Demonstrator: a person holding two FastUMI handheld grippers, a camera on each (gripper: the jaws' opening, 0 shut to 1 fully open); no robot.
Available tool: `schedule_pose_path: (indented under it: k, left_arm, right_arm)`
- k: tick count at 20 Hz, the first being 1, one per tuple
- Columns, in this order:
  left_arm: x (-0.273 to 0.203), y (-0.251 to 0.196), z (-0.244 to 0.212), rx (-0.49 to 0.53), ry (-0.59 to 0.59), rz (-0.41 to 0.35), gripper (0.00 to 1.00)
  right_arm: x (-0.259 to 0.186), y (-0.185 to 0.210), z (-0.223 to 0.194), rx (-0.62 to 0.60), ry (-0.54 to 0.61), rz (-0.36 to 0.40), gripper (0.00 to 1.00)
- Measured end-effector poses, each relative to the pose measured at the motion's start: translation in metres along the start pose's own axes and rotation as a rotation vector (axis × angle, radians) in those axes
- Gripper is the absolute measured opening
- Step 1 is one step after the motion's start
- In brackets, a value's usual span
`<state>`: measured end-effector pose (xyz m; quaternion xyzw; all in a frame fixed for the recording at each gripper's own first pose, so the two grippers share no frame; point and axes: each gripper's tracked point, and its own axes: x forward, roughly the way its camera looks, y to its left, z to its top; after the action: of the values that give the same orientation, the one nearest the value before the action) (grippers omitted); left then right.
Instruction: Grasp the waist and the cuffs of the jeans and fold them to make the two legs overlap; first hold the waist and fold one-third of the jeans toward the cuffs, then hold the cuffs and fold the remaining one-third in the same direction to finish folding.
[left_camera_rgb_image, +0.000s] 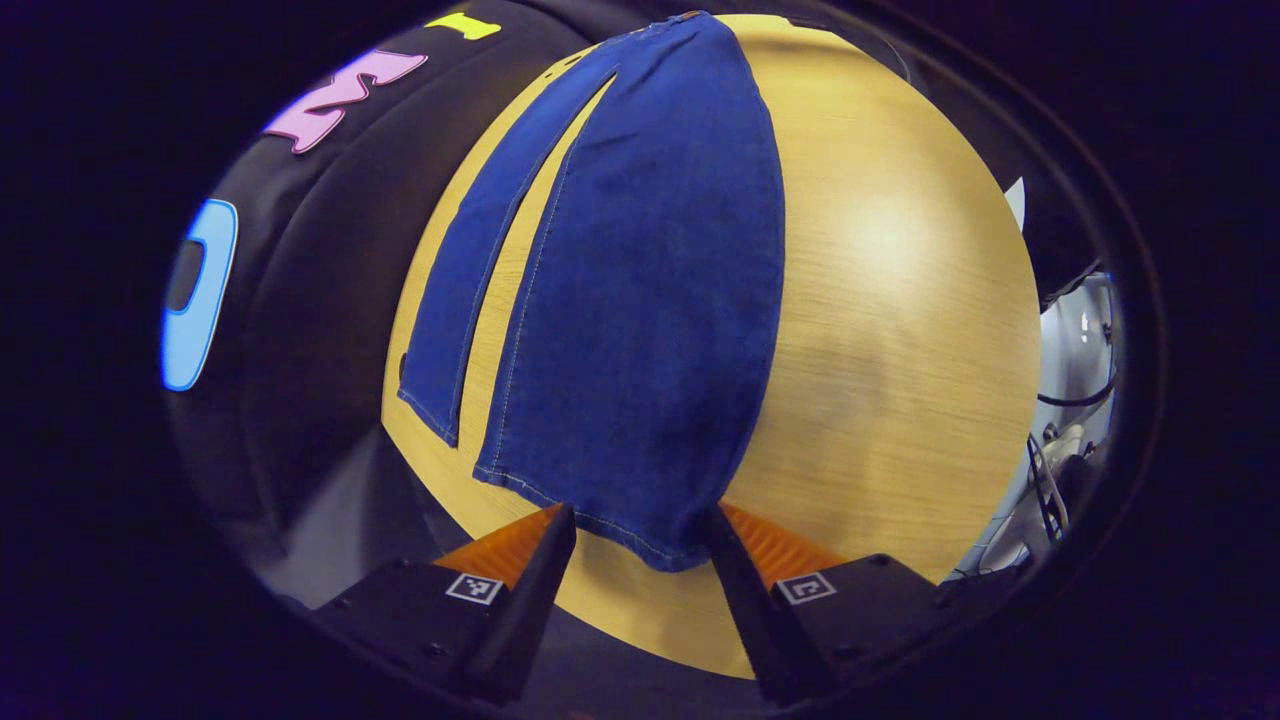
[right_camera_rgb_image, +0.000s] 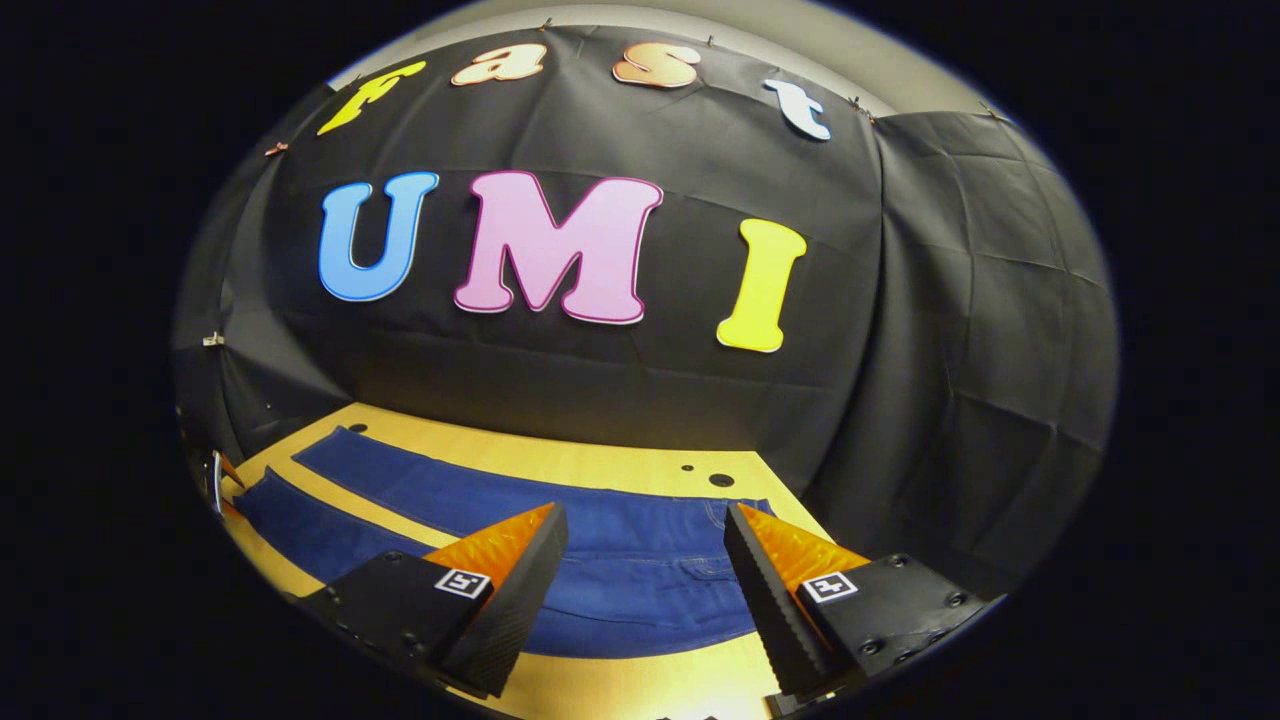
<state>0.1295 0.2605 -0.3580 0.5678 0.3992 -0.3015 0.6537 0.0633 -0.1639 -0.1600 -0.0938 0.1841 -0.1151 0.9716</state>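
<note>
Left gripper (left_camera_rgb_image: 640, 525) open at jeans (left_camera_rgb_image: 640, 300) cuff, no legible labels

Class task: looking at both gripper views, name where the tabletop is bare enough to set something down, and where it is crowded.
Free: the wide strip of table between the jeans and the table's edge, and the narrow wedge between the two legs. A thin strip runs between the jeans and the cloth wall. Crowded: the cuff end by the left gripper and the waist by the right gripper.

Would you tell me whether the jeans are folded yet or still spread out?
Spread out: the jeans lie flat on the table, legs apart.
</note>
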Motion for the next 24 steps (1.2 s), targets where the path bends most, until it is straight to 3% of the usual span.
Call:
schedule_pose_path:
  k: [2,3,4,6,7,10,14,17,24]
  left_arm:
    - [0.009,0.006,0.008,0.003,-0.001,-0.002,0.63]
    - [0.013,0.012,0.012,0.010,-0.002,0.018,0.46]
    - [0.016,0.013,0.011,0.001,0.006,0.021,0.43]
    - [0.019,0.010,0.011,-0.043,0.021,0.014,0.31]
    - [0.023,0.011,0.013,-0.041,0.022,0.029,0.16]
    - [0.020,0.014,0.014,-0.025,0.010,0.027,0.07]
    - [0.019,0.008,0.014,-0.050,0.018,-0.002,0.06]
    - [0.018,0.010,0.013,-0.038,0.035,0.004,0.06]
    - [0.017,0.011,0.012,-0.029,0.078,0.004,0.05]
  right_arm:
    - [0.007,-0.014,-0.006,-0.064,0.007,-0.012,0.96]
    - [0.012,-0.021,-0.007,-0.089,0.008,-0.015,0.96]
    - [0.017,-0.030,-0.009,-0.109,0.012,-0.020,0.93]
    - [0.026,-0.050,-0.015,-0.154,0.024,-0.030,0.96]
    - [0.031,-0.061,-0.016,-0.187,0.026,-0.037,0.96]
    - [0.045,-0.094,-0.027,-0.319,0.046,-0.020,0.96]
    - [0.062,-0.145,-0.057,-0.635,0.126,0.081,0.96]
    - [0.060,-0.174,-0.108,-0.821,0.274,0.210,0.96]
    - [0.082,-0.207,-0.218,-1.290,0.430,0.412,0.96]
